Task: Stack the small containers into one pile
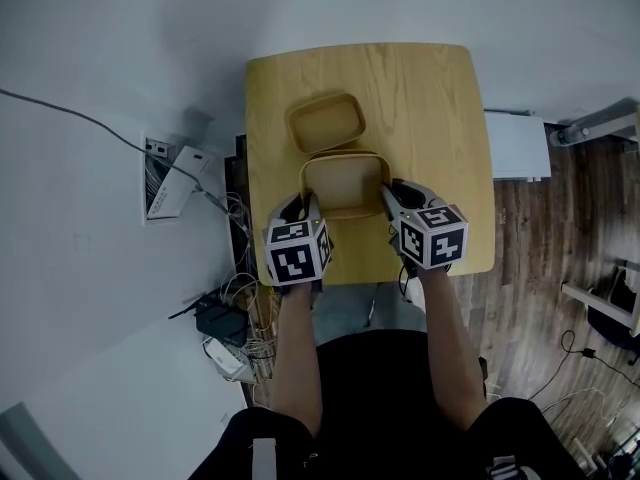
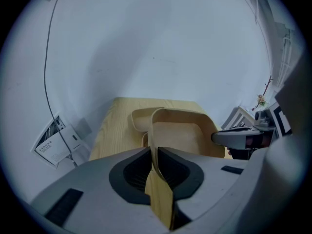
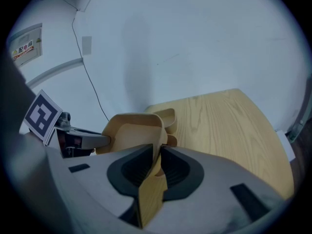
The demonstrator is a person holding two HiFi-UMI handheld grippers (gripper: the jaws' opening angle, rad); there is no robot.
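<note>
Both grippers hold one tan container (image 1: 346, 181) over the wooden table (image 1: 440, 118). My left gripper (image 1: 305, 201) is shut on its left wall, and the left gripper view shows the thin wall (image 2: 155, 152) pinched between the dark pads. My right gripper (image 1: 392, 197) is shut on the opposite wall (image 3: 158, 152). A second tan container (image 1: 325, 121) lies on the table just beyond, also seen as the far container (image 2: 140, 119) and the far container (image 3: 166, 117). A further tan edge (image 3: 171, 140) shows under the held one; I cannot tell whether they touch.
The table's front edge (image 1: 360, 280) lies just under my grippers. Left of the table, on the floor, are a white box (image 1: 175, 180), cables and a black adapter (image 1: 218, 320). A white unit (image 1: 516, 146) stands at the table's right, with wooden floor (image 1: 540, 258) beyond.
</note>
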